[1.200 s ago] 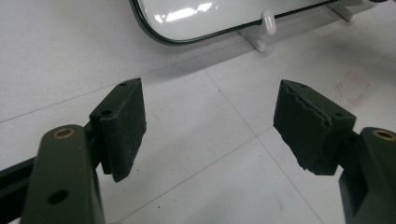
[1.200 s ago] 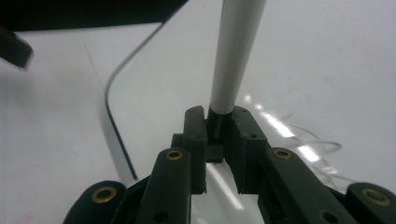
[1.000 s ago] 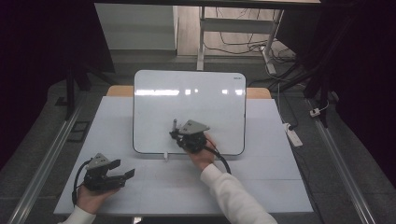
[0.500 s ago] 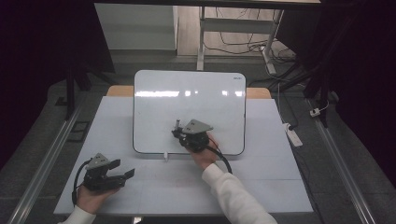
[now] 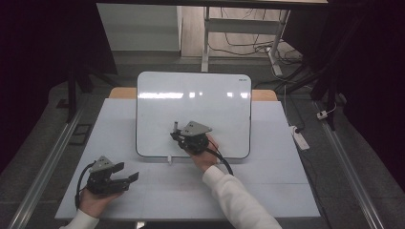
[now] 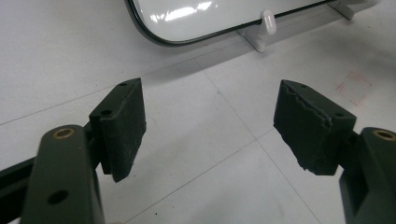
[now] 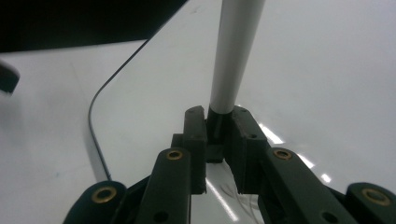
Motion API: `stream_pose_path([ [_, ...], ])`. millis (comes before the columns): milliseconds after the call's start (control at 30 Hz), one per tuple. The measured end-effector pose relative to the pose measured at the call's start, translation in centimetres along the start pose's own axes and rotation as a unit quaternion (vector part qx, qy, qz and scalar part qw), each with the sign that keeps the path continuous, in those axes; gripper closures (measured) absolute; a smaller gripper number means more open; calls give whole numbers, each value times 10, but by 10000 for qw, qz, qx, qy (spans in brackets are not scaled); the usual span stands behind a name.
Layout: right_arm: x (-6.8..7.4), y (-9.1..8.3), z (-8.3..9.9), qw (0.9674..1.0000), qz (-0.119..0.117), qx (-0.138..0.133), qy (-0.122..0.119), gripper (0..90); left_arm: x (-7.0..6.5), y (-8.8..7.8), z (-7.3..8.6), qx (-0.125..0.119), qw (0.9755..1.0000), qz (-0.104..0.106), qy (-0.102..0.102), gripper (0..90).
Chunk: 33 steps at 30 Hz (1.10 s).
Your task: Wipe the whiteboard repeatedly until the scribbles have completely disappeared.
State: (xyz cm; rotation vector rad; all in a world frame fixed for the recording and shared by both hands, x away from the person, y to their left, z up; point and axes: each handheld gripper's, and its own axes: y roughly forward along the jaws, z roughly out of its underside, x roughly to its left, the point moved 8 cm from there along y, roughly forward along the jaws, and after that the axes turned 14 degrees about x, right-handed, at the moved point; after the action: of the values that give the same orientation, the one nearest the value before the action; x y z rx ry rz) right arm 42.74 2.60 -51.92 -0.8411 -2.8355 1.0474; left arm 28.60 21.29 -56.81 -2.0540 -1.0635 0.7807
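a whiteboard [image 5: 193, 112] lies on the white table [image 5: 277, 176]; the right gripper [image 5: 177, 133] sits over its lower part, the left gripper [image 5: 130, 177] rests near the table's front left corner

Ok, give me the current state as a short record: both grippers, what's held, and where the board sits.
left gripper: open, fingers wide apart, nothing between them, over the bare table near its front left
right gripper: shut on a white marker, over the lower part of the whiteboard
whiteboard: lies on the table, surface looks blank, glare streaks near its top
small white cap-like piece: at the whiteboard's near edge
marker tip: cannot tell if it touches the whiteboard
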Motion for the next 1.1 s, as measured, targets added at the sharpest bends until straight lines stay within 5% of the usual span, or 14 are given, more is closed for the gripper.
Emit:
stream_pose_path([
  [67,-28,-9,-11,9982,243,-242,485,779,1,0,0,-2,10000,3,-19,265],
  [133,-37,-12,-14,9976,236,-245,608,778,1,0,0,-2,10000,9,-16,264],
  [167,-32,-11,-13,9986,259,-119,435,779,1,0,0,-3,10000,11,-5,264],
  [233,-11,-4,-5,9998,-123,181,3,779,1,-1,-1,-16,10000,14,1,265],
  [300,-5,-2,-2,9993,-222,278,-148,779,1,-1,0,-22,10000,9,-21,265],
  [433,-27,-11,-8,9991,240,-52,357,778,1,-1,0,-21,10000,5,-22,264],
  [533,3,-1,2,9997,-50,189,-154,778,1,-1,-1,-27,10000,25,-29,265],
  [600,4,-1,3,9993,94,151,-322,778,1,1,-1,13,10000,41,-31,265],
  [733,-41,-23,0,9942,635,-460,730,779,0,0,0,-12,10000,36,-4,267],
  [800,-34,-21,2,9949,576,-422,712,778,0,-1,-1,-35,10000,42,-37,267],
  [867,-11,-10,5,9987,313,-185,348,778,0,0,-2,-26,10000,48,-42,267],
  [900,-11,-10,5,9987,313,-185,348,778,0,1,-2,-9,10000,37,-35,267],
  [933,-2,-7,8,9994,341,-92,66,779,0,1,-2,8,10000,45,-18,266],
  [1100,-35,-24,6,9944,725,-404,655,779,0,0,-1,-26,10000,24,-22,266],
])
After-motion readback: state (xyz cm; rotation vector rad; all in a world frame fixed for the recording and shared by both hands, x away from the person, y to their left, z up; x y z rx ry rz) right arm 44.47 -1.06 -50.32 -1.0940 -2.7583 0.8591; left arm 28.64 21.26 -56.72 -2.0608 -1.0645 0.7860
